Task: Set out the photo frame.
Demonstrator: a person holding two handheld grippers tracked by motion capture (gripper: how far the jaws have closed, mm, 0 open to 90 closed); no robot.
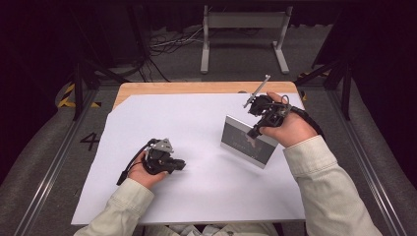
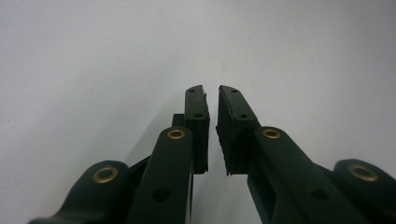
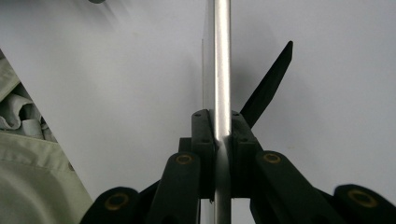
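Observation:
A small picture frame (image 1: 243, 140) with a silver rim and a dark picture stands tilted on the white sheet, right of centre. My right gripper (image 1: 256, 131) is shut on its upper right edge. In the right gripper view, the silver rim (image 3: 222, 56) runs straight up between the pads (image 3: 202, 135), and the frame's black back prop (image 3: 271, 81) sticks out to the right. My left gripper (image 1: 180, 164) rests low on the sheet at the front left. Its jaws (image 2: 211, 91) stand a narrow gap apart with nothing between them.
The white sheet (image 1: 196, 147) covers most of a wooden table (image 1: 196, 87). A grey metal stand (image 1: 243, 22) and cables lie on the floor beyond the far edge. A pale sleeve (image 3: 28, 177) shows at the left of the right gripper view.

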